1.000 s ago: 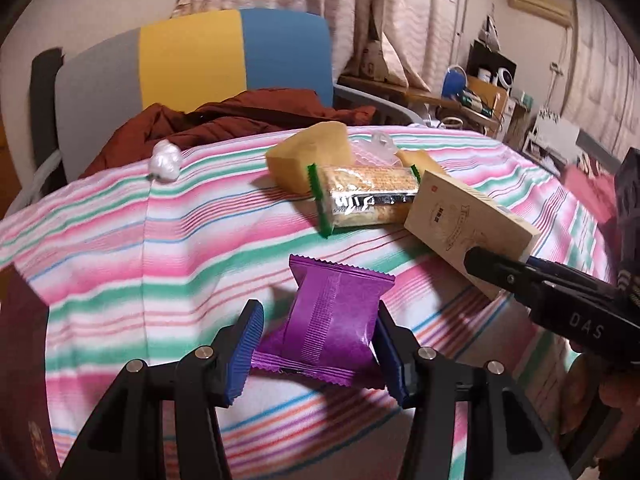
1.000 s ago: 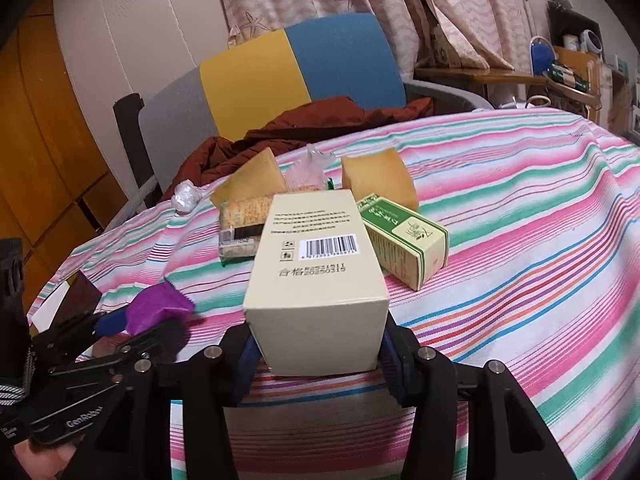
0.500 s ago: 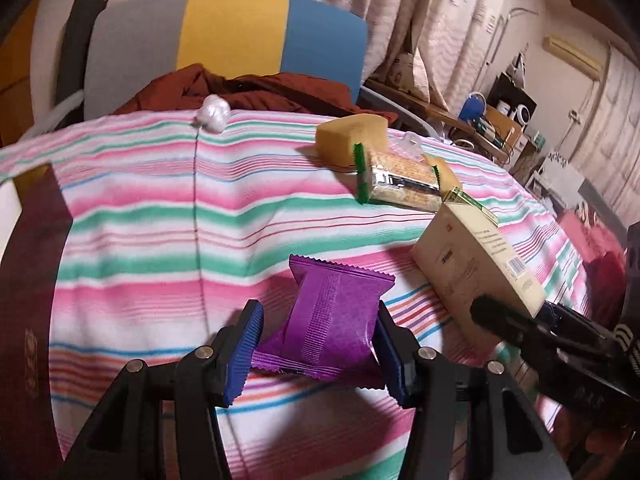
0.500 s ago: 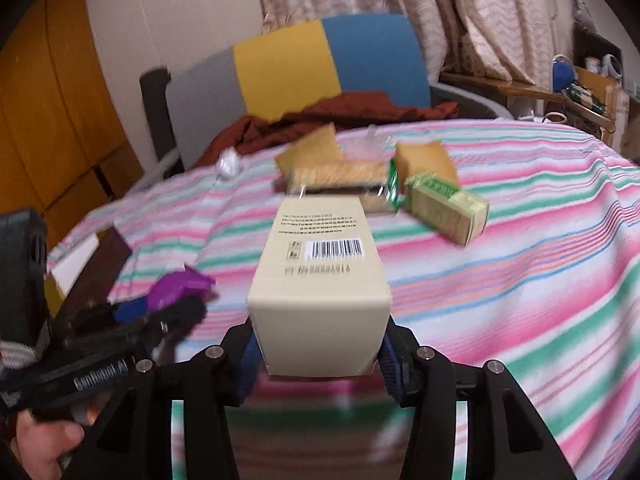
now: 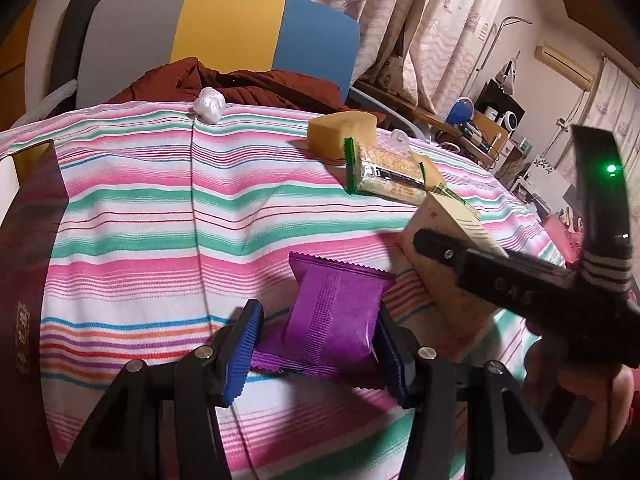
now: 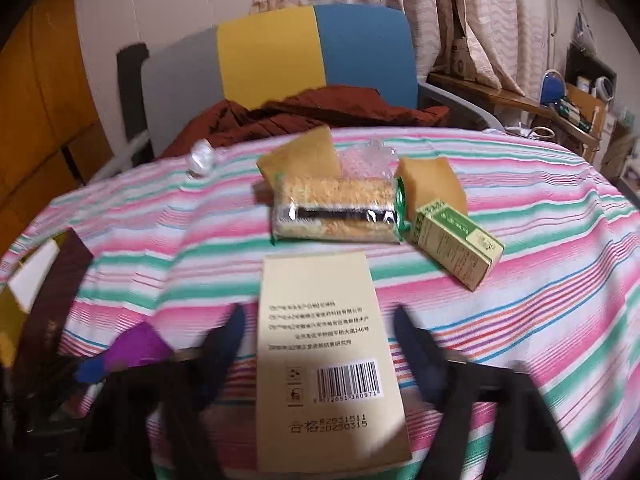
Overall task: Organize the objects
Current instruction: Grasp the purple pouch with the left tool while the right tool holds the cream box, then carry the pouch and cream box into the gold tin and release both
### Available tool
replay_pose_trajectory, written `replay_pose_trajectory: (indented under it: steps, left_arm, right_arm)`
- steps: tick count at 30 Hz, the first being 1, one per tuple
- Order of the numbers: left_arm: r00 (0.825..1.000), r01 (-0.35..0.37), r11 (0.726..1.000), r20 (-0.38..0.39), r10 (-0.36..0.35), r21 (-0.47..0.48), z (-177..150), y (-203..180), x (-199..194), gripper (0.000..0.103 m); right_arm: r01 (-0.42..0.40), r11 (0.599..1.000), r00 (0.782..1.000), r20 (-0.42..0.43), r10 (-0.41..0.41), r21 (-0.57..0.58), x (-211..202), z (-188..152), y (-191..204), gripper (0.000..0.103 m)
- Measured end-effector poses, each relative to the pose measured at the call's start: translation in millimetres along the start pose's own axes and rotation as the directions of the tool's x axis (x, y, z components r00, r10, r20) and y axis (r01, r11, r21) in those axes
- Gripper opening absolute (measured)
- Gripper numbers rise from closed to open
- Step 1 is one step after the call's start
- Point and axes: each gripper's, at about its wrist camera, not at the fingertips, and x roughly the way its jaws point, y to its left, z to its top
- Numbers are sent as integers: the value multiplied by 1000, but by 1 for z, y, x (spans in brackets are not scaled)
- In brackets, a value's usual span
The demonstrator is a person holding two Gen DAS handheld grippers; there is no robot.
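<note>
My left gripper (image 5: 316, 352) is shut on a purple snack packet (image 5: 334, 316) and holds it just above the striped tablecloth (image 5: 160, 216). My right gripper (image 6: 316, 344) is open around a cream box (image 6: 324, 356) with a barcode; its blurred fingers stand apart from the box sides. The box (image 5: 444, 276) also shows in the left wrist view, behind the right gripper's finger. Farther back lie a cracker packet (image 6: 336, 210), a green box (image 6: 456, 242) and two yellow sponges (image 6: 300, 156).
A dark brown box (image 5: 28, 248) lies at the table's left edge. A crumpled white wrapper (image 5: 209, 105) sits at the far edge. A chair (image 6: 280, 56) with a rust-coloured jacket stands behind the table. Shelves and clutter fill the right.
The right gripper's fingers have spread away from the cream box, which now lies lower and closer. The left gripper still holds the purple packet and has shifted a little.
</note>
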Motion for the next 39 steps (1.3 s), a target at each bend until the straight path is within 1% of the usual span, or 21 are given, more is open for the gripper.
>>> replay_pose_trajectory:
  steps: [1, 4, 9, 10, 13, 16, 19, 22, 23, 25, 27, 31, 34, 37, 39]
  left_arm:
    - [1000, 2, 1000, 0, -2, 1, 0, 0, 0, 55]
    - [1000, 11, 1000, -2, -11, 2, -1, -1, 0, 55]
    - [1000, 27, 1000, -3, -27, 10, -6, -2, -7, 55]
    - [1000, 25, 1000, -2, -25, 17, -8, -3, -10, 55]
    - [999, 31, 999, 23, -32, 41, -12, -6, -26, 55]
    - [997, 61, 998, 52, -61, 15, -15, -1, -46, 55]
    - [996, 56, 998, 75, -56, -3, -18, 6, -65, 55]
    - [993, 62, 997, 99, -58, -40, -22, 18, -84, 55]
    - [992, 68, 997, 112, -63, -43, -22, 20, -92, 55]
    - [989, 57, 997, 137, -50, -48, -22, 24, -106, 55]
    - [984, 72, 995, 167, -60, -66, -20, 31, -122, 55]
    - [978, 40, 994, 207, -19, -101, -18, 51, -147, 55]
    - [971, 10, 988, 236, 26, -151, -17, 75, -165, 55]
    - [962, -34, 980, 261, 85, -194, -16, 103, -180, 55]
    - [955, -65, 972, 268, 126, -225, -12, 123, -188, 55]
  right_arm:
    - [-11, 1000, 1000, -2, 11, 10, 0, -2, 0, 51]
    - [-3, 1000, 1000, 16, 3, 31, -8, -8, -1, 51]
    - [-60, 995, 997, 46, 56, 82, -28, -13, 5, 51]
    - [-81, 993, 996, 50, 77, 89, -32, -14, 9, 51]
    - [-118, 989, 992, 60, 113, 85, -42, -17, 21, 51]
    - [-156, 985, 986, 67, 151, 75, -50, -18, 36, 51]
    - [-187, 980, 981, 68, 182, 67, -56, -19, 51, 51]
    - [-217, 974, 974, 71, 213, 58, -62, -20, 65, 51]
    - [-228, 972, 972, 71, 224, 51, -65, -20, 70, 51]
    - [-249, 968, 967, 69, 246, 36, -69, -19, 81, 51]
    - [-275, 962, 959, 70, 273, 11, -74, -17, 95, 51]
    - [-331, 943, 940, 79, 331, -20, -82, -8, 123, 51]
    - [-356, 932, 930, 73, 360, -60, -86, -4, 148, 51]
    - [-386, 918, 919, 49, 392, -94, -84, -3, 174, 51]
    - [-409, 906, 911, 9, 413, -112, -80, -3, 195, 51]
